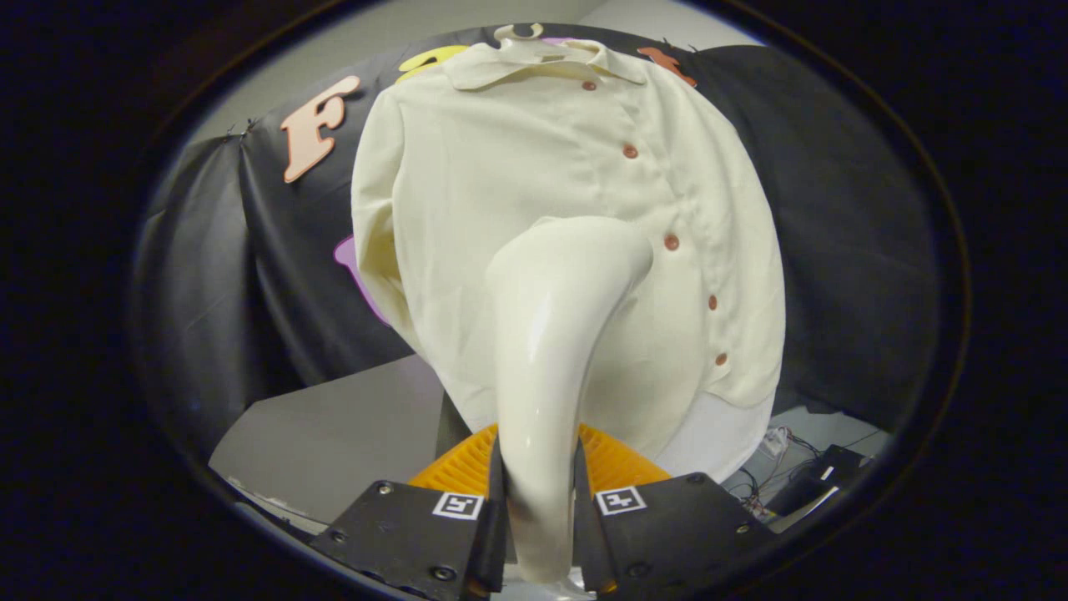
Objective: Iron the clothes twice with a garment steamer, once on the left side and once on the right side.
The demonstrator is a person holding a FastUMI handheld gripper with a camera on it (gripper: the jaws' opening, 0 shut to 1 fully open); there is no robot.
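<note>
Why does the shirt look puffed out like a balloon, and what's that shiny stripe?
In the gripper view, the fisheye lens bulges the shirt; the stripe is lamp glare on the glossy steamer, gripped by the gripper; the focus looks sharp.

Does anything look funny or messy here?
Nothing looks broken or spilled. The cream shirt hangs buttoned on its hanger, a bit slanted in this bulging lens. The gripper is shut on the garment steamer, whose head points at the shirt's lower front. Some cables lie loose on the floor beyond.
</note>
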